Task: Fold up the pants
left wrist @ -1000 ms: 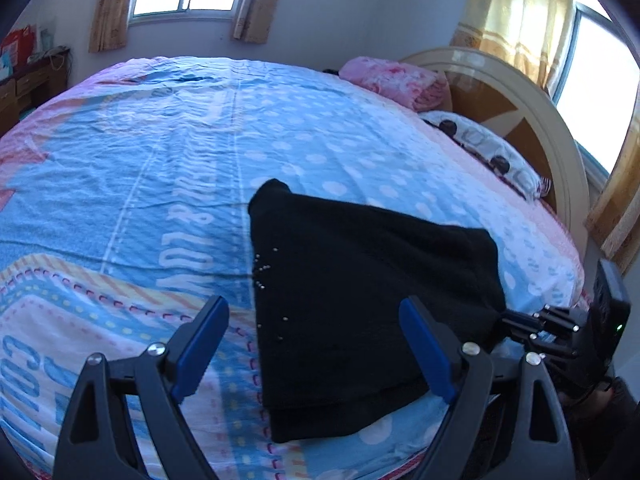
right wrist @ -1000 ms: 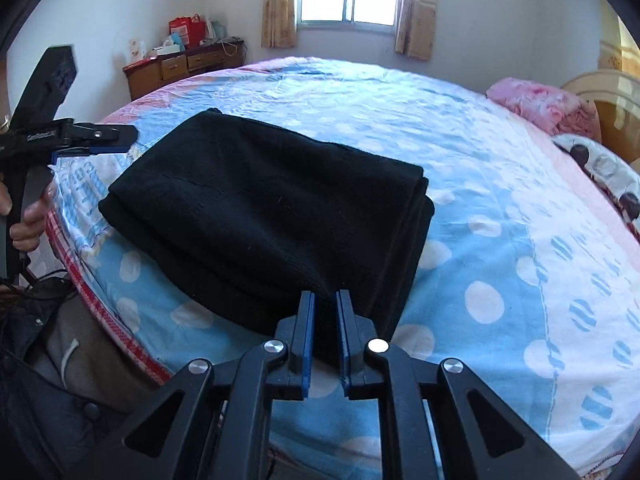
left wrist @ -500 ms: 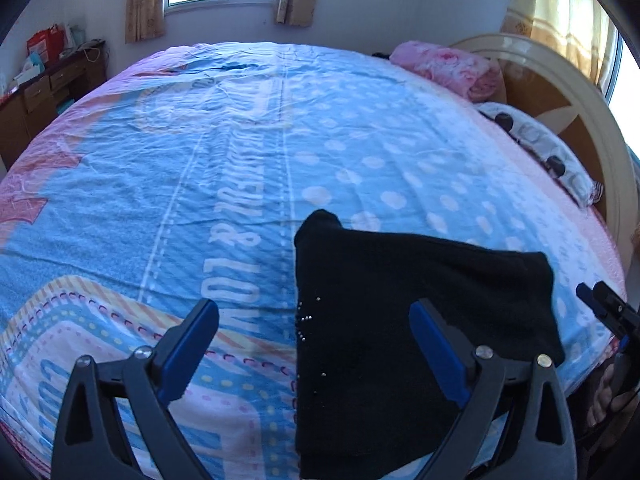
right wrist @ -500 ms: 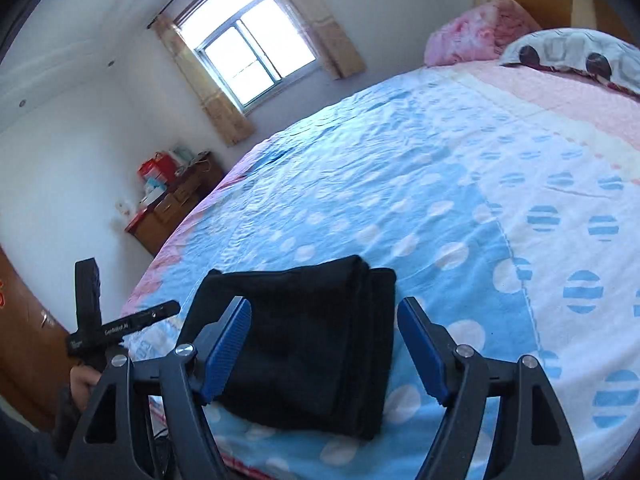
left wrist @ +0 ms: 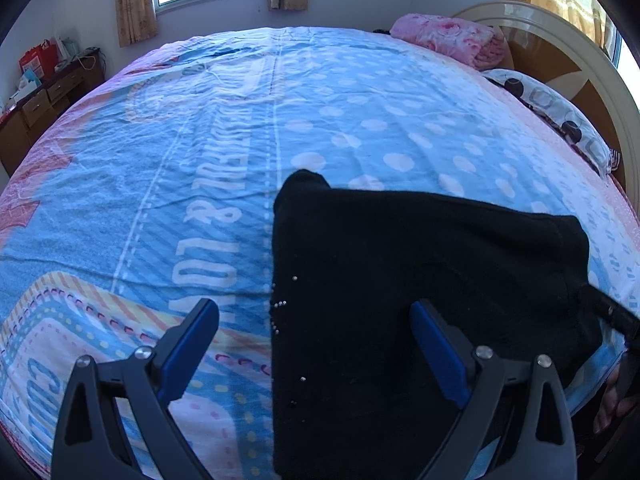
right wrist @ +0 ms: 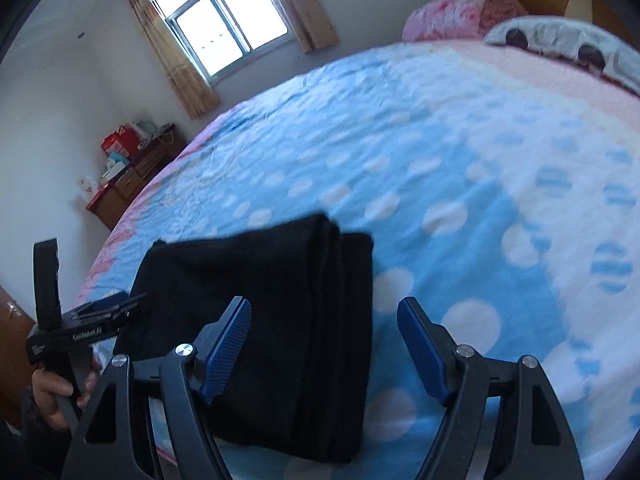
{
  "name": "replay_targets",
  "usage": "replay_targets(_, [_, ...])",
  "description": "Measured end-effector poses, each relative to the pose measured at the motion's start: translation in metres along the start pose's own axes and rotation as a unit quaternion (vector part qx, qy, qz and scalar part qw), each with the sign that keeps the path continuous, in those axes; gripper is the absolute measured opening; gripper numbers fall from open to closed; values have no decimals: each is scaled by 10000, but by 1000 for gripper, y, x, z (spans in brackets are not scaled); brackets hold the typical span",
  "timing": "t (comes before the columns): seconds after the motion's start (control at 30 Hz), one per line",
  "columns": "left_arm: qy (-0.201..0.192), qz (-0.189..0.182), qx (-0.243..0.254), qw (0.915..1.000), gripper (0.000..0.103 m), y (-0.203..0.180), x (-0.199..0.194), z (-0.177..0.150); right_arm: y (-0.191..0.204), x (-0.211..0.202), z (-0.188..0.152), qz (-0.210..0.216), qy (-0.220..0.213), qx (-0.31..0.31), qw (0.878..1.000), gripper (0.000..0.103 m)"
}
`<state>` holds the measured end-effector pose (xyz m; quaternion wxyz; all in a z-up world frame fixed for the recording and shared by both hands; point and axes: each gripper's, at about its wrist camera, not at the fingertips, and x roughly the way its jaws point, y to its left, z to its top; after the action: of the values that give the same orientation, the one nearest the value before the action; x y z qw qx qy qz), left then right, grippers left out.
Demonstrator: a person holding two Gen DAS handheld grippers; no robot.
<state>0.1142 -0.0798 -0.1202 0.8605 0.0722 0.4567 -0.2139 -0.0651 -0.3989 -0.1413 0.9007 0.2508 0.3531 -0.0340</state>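
The folded black knit pants (left wrist: pixel 420 292) lie flat on the blue polka-dot bedspread (left wrist: pixel 248 128), filling the lower right of my left view. My left gripper (left wrist: pixel 316 344) hovers with its blue-padded fingers (left wrist: pixel 192 344) spread apart, holding nothing. My right gripper (right wrist: pixel 324 344) likewise gapes wide above the pants' stacked edge (right wrist: pixel 340 320).

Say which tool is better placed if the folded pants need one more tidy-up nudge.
Left, probably. The left tool hangs open directly over the folded black knit pants; the right tool is open too, but straddles their stacked edge, tilted.
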Motion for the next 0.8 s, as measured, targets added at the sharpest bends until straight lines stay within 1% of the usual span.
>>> replay_targets(0.03, [32,-25,-15,10000,98,0,3,-1,-1,3,-4,59,94,53,9999,77])
replay_targets(0.1, [60,-74,-65,9999,98,0,6,-3,2,1,-8,45,34,-121,9999,77])
replay_targets(0.17, [87,-169,-156,9997,99,2,9,-4,5,2,-8,0,119,-250,9996,77])
replay_targets(0.23, [143,-334,-228,9991,99,4,11,-5,5,0,-9,46,106,-201,9997,77])
replay_targets(0.3, [133,-674,-343,9970,99,11,7,-4,0,-5,-8,166,-37,-38,9998,77])
replay_targets(0.33, [80,-834,-449,9955,99,17,4,-3,-4,-10,-6,174,-187,53,9997,77])
replay_targets(0.4, [2,-1152,-709,9908,99,28,3,0,-13,-14,-2,188,-335,236,9990,77])
replay_targets(0.43, [68,-1248,-796,9890,99,30,6,3,-20,-12,-2,320,-316,377,9983,77])
replay_targets(0.47, [233,-1398,-914,9857,99,31,12,4,-23,-11,-2,382,-314,431,9978,77])
replay_targets(0.5, [326,-1490,-967,9836,100,29,15,4,-21,-11,-3,381,-344,376,9980,77])
replay_targets(0.53, [277,-1475,-876,9848,101,23,14,4,-16,-9,-4,344,-334,243,9986,77])
replay_targets(0.57, [310,-1584,-722,9842,101,16,14,3,-9,-5,-5,373,-231,79,9990,77])
replay_targets(0.6, [431,-1823,-502,9810,100,6,15,2,-2,1,-6,528,-50,-41,9986,77])
replay_targets(0.63, [447,-1808,-320,9820,100,-3,14,-1,7,7,-9,630,92,-170,9978,77])
replay_targets(0.67, [403,-1654,-138,9853,94,-10,13,-3,14,8,-12,533,92,-340,9980,77])
replay_targets(0.7, [374,-1486,66,9882,90,-17,13,-5,22,11,-13,381,133,-580,9975,74])
replay_targets(0.73, [320,-1415,158,9893,83,-20,13,-7,30,14,-13,233,235,-814,9961,67])
replay_targets(0.77, [285,-1467,85,9887,71,-16,11,-6,34,15,-12,137,321,-949,9949,48])
replay_targets(0.8, [260,-1637,-131,9861,61,-8,9,-4,37,16,-11,95,422,-999,9941,39])
